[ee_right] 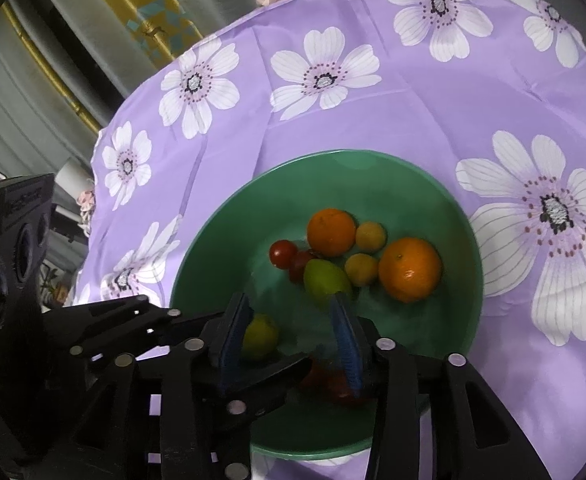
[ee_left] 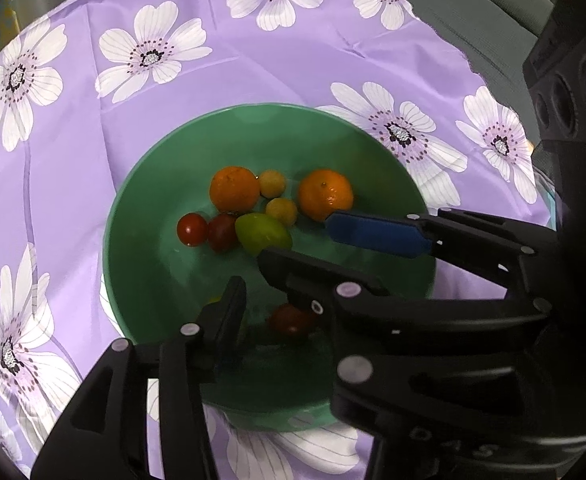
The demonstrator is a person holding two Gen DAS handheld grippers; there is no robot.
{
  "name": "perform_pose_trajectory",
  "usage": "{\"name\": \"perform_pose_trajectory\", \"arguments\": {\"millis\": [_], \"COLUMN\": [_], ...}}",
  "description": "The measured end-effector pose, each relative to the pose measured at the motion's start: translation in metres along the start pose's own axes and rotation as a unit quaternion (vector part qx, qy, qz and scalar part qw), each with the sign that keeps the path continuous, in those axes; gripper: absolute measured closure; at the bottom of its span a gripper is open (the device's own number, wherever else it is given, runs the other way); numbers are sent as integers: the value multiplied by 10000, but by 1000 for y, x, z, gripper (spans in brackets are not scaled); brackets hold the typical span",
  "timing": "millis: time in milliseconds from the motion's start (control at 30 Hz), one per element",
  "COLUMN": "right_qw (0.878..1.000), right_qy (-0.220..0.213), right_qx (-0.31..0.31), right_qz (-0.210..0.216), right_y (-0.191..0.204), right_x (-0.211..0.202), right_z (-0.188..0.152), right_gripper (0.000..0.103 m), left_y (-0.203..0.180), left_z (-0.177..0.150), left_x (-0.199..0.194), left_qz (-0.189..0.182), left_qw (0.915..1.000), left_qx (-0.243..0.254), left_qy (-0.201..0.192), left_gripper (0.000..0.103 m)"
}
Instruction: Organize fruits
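Note:
A green bowl sits on the purple flowered cloth. It holds two oranges, two small yellow fruits, two red tomatoes, a green fruit and another red tomato nearer me. In the right wrist view the oranges, the green fruit and a yellow-green fruit show. My left gripper is open over the bowl's near side. My right gripper is open above the bowl, empty.
The purple cloth with white flowers covers the round table. Its edge runs along the far right in the left wrist view and along the far left in the right wrist view. Furniture stands beyond.

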State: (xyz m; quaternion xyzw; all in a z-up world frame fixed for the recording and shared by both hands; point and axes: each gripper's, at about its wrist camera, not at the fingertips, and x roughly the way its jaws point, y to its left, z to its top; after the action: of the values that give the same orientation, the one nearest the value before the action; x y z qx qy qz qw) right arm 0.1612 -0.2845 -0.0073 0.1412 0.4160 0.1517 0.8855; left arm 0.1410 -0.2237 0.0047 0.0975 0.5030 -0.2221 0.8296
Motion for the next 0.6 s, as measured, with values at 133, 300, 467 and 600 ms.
{"name": "perform_pose_trajectory", "arguments": {"millis": [133, 300, 467, 600], "right_qw": [9999, 9978, 9897, 9802], "right_qy": [-97, -335, -605, -804], "right_qx": [-46, -291, -613, -842], "right_qz": [-121, -498, -1143, -1601], "right_y": [2, 11, 20, 24], "right_x": [-9, -27, -44, -59], "right_z": [0, 0, -3, -5], "right_gripper": [52, 42, 27, 19], "left_y": [-2, -4, 0, 7], "left_z": [-2, -8, -18, -28], "left_x": [-11, -30, -45, -61], "left_qz": [46, 172, 581, 699], "left_qw": [9999, 9992, 9973, 9950], "left_qx": [20, 66, -62, -247], "left_qy": [-146, -341, -450, -663], "left_gripper": [48, 38, 33, 28]}}
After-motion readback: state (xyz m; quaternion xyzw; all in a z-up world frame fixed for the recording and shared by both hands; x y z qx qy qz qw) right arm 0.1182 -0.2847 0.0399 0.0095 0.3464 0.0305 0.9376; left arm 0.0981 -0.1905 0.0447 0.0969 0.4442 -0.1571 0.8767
